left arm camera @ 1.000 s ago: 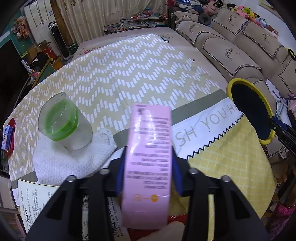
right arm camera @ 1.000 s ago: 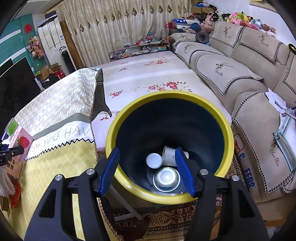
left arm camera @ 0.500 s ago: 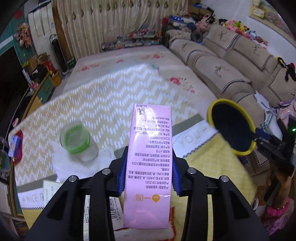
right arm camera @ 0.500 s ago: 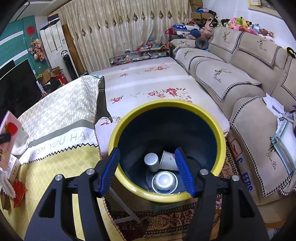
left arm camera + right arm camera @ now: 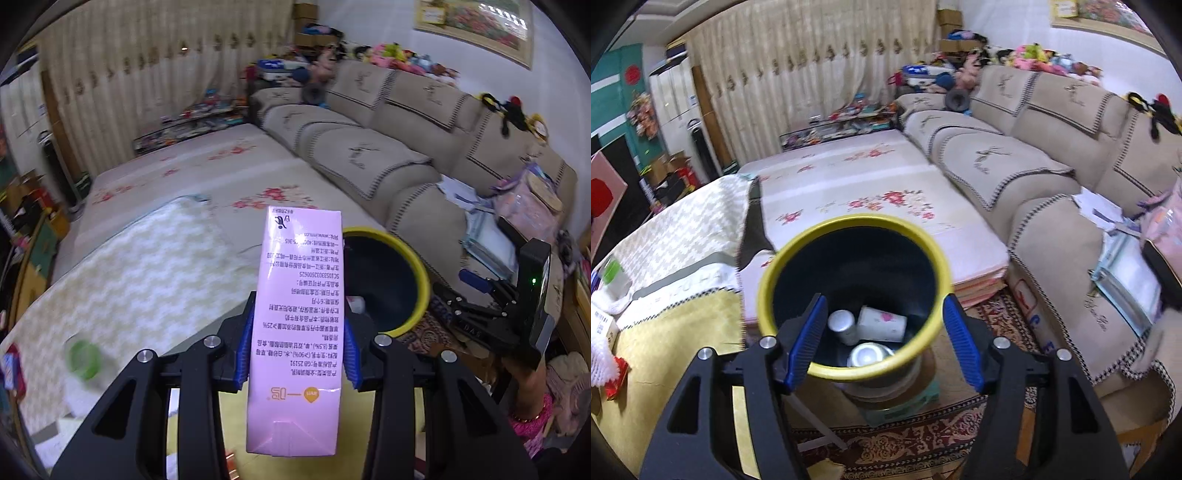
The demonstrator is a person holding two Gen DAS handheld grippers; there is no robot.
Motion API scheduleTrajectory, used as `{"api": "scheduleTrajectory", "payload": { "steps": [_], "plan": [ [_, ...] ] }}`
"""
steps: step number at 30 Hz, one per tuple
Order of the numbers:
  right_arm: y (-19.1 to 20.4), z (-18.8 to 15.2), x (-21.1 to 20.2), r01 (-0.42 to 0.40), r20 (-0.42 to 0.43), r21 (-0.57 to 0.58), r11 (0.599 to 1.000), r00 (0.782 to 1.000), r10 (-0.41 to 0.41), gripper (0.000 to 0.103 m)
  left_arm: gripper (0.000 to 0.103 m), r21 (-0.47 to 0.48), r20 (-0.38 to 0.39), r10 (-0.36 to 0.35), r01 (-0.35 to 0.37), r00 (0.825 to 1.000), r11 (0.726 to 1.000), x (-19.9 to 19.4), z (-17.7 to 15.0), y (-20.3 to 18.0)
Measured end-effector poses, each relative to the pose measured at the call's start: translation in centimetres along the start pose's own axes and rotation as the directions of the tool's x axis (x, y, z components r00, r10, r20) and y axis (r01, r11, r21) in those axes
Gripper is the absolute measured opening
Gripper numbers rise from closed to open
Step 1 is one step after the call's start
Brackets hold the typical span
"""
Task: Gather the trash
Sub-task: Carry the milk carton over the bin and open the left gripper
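both grippers (image 5: 295, 354) (image 5: 884, 343) were black plastic, blue ribbed pads (image 5: 807, 343), silver screws (image 5: 211, 341). right unit showed a green led (image 5: 533, 281); its hand wore a pink sleeve (image 5: 532, 428).

The frames show 1 pink carton (image 5: 295, 325), 1 yellow-rimmed bin (image 5: 798, 258) and 3 pieces of trash inside it: 1 small white bottle (image 5: 842, 325), 1 paper cup (image 5: 882, 323) lying on its side and 1 round white container (image 5: 866, 354). On the table stand 1 green-lidded jar (image 5: 84, 359) and 1 white cloth (image 5: 602, 360). 2 grippers show, left gripper (image 5: 295, 360) and right gripper (image 5: 886, 341).
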State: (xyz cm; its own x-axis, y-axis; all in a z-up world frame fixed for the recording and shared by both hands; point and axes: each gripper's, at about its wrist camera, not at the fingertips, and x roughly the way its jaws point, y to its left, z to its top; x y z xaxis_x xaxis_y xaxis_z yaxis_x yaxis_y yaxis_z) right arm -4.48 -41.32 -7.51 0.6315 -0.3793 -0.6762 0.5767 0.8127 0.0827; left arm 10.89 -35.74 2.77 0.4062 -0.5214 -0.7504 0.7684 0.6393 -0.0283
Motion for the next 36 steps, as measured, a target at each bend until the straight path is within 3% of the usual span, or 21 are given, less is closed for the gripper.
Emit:
{"api": "scheduleTrajectory", "payload": {
  "steps": [9,15,21,24,25,29,33,36],
  "plan": [
    [-4.0,-1.0,0.3,0.028,-0.015,0.065,0.997,1.000,-0.027,0.062,0.040,0.097,-0.061,-0.091,0.097,0.994,0.991,7.7,3.5,-7.9],
    [-6.0,-1.5,0.9,0.048,-0.028,0.101,0.994,0.999,-0.046,0.062,0.040,0.101,-0.103,-0.121,0.131,0.987,0.986,13.9,4.6,-9.7],
    [-6.6,-1.6,0.8,0.058,-0.027,0.112,0.992,0.998,-0.055,0.065,0.045,0.052,-0.109,-0.101,0.108,0.989,0.993,17.7,5.5,-9.2],
    [-6.2,-1.6,0.7,0.054,-0.027,0.101,0.993,0.998,-0.051,0.065,0.046,0.018,-0.079,-0.122,0.123,0.989,0.992,15.5,5.2,-7.9],
    [-5.9,-1.6,0.7,0.050,-0.029,0.093,0.994,0.998,-0.048,0.065,0.050,0.020,-0.057,-0.117,0.118,0.991,0.993,14.1,4.9,-7.3],
    [-4.1,-1.5,1.1,0.019,-0.038,0.063,0.998,0.999,-0.017,0.066,0.072,0.018,0.055,-0.055,0.054,0.997,0.998,7.4,3.0,-4.7],
    [-1.1,-1.4,1.3,-0.025,-0.045,0.005,1.000,0.999,0.025,0.066,0.083,-0.032,0.114,-0.001,0.005,0.994,0.999,1.5,0.0,-1.3],
    [2.1,-1.3,1.2,-0.072,-0.048,-0.060,0.996,0.996,0.069,0.067,0.091,-0.096,0.170,0.089,-0.073,0.982,0.993,-3.4,-3.4,2.5]
  ]
}}
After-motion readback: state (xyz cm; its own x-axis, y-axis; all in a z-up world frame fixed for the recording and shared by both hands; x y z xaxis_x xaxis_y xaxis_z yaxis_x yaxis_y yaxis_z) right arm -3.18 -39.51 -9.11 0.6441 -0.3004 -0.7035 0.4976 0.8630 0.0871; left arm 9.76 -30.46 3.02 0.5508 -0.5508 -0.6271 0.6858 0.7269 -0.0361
